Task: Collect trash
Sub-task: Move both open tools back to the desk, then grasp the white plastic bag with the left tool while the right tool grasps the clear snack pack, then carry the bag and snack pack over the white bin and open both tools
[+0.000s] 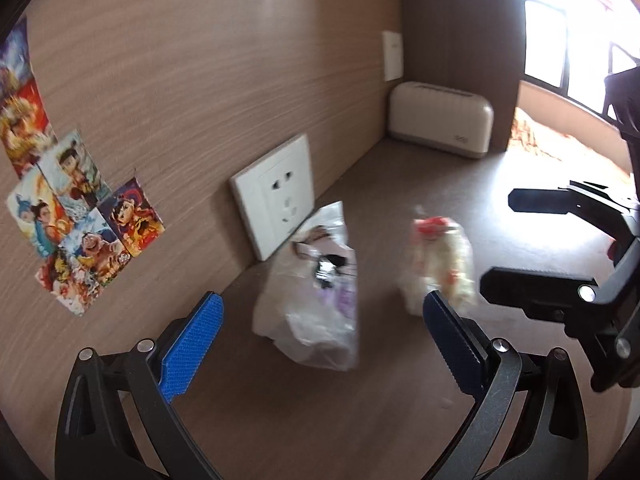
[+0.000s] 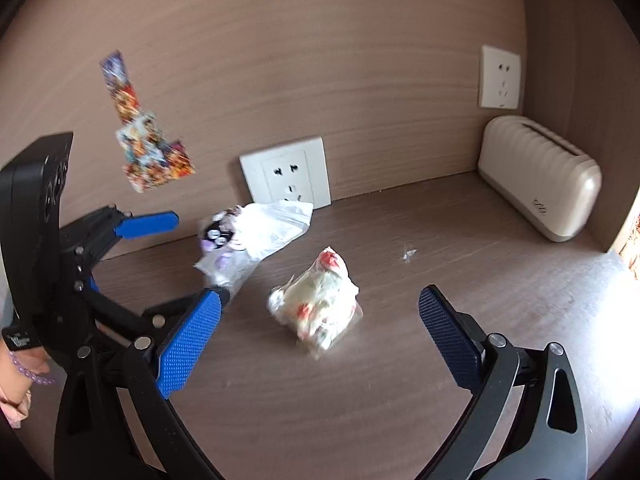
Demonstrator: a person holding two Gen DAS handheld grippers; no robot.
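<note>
Crumpled white bag (image 2: 256, 236), orange-spotted clear wrapper (image 2: 320, 304) — left gripper (image 1: 320, 312), right gripper (image 2: 320, 320) both agape, empty

A home, likely a bedroom desk nook: a brown wood-grain tabletop (image 2: 400, 360) meets a matching wall panel carrying a white square power socket (image 2: 286, 174). Left of the socket, colourful cartoon stickers (image 2: 148, 148); far right, a cream ribbed plastic box (image 2: 540, 188).
</note>
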